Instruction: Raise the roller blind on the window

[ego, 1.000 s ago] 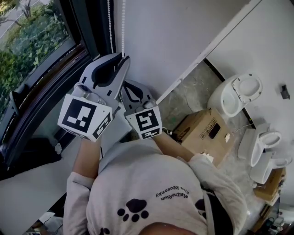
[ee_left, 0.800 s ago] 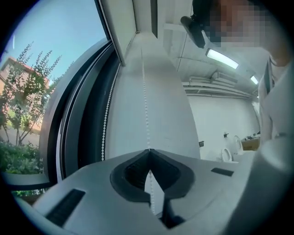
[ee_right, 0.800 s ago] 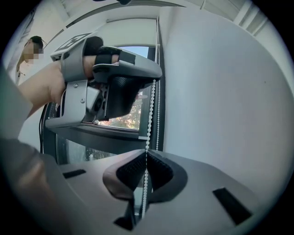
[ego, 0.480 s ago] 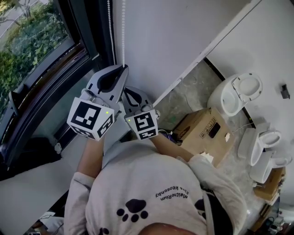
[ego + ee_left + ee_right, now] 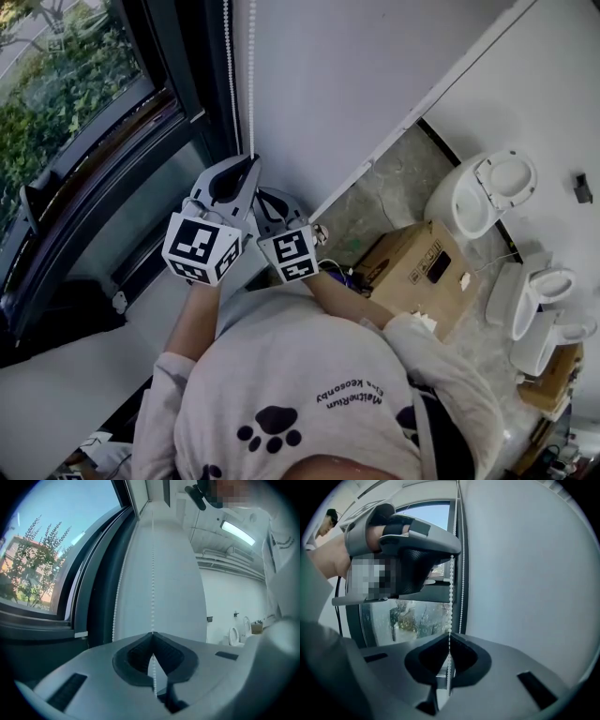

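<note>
Two strands of the white bead chain (image 5: 251, 75) hang by the dark window frame (image 5: 178, 84). My left gripper (image 5: 253, 159) is shut on the strand nearer the wall, and the beads (image 5: 153, 573) run straight up from its closed tips (image 5: 152, 633). Just below it, my right gripper (image 5: 265, 194) is shut on the same strand (image 5: 450, 592), pinched at its tips (image 5: 449, 633). The left gripper (image 5: 457, 551) shows above in the right gripper view. The second strand (image 5: 117, 606) hangs free beside the frame. The blind itself is out of sight.
A white wall (image 5: 356, 75) stands right of the chain. The window glass (image 5: 66, 103) looks onto trees, with a pale sill (image 5: 56, 375) beneath. Behind the person stand a cardboard box (image 5: 417, 267) and several white toilets (image 5: 478, 192) on the floor.
The left gripper's jaws have closed on the chain. Both grippers have come down along it toward the person's body, the left one more than the right.
</note>
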